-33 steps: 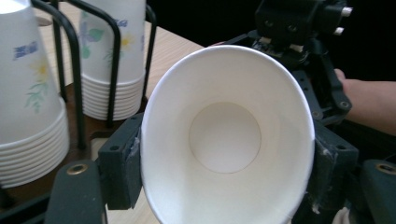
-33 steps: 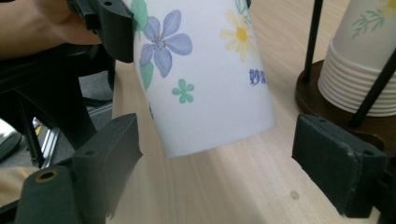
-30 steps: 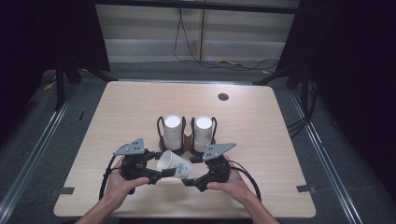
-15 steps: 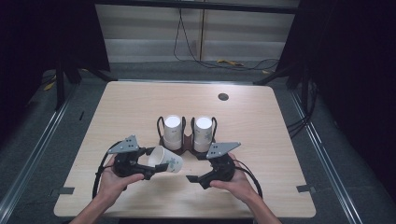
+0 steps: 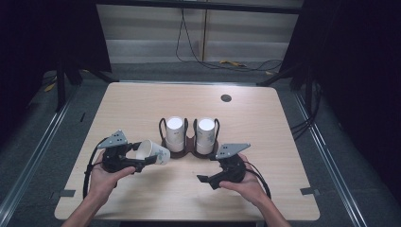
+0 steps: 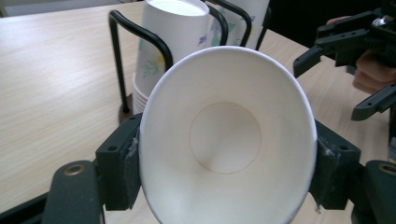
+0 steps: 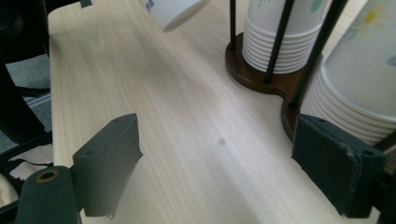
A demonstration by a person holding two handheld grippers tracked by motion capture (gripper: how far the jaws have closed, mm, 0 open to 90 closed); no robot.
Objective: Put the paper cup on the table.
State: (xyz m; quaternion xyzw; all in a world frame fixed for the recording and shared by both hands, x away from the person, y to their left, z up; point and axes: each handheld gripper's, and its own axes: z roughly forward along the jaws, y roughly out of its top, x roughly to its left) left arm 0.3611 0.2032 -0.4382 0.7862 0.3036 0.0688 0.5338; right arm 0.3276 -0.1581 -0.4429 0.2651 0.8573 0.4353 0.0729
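Note:
A white paper cup [image 5: 153, 152] lies on its side in my left gripper [image 5: 144, 158], which is shut on it. In the left gripper view the cup [image 6: 229, 140] shows its open mouth, squeezed slightly oval, with my left gripper [image 6: 227, 175] clamping its sides near the rim. My right gripper [image 5: 208, 169] hovers open over the table, right of the cup and in front of the holder. In the right gripper view the right gripper [image 7: 224, 163] holds nothing, and the held cup [image 7: 175, 11] shows at the top edge.
A dark wire cup holder [image 5: 189, 144] stands mid-table with two stacks of paper cups [image 5: 174, 134] [image 5: 206, 135]. Its brown base [image 7: 261, 74] and stacks [image 7: 280, 37] [image 7: 359, 84] lie just ahead of the right gripper. A small dark disc [image 5: 226, 98] sits on the table [image 5: 142, 104] at the far right.
The left gripper has carried the cup leftward, away from the right gripper. The right gripper has drawn back slightly to the right, and the two now stand apart.

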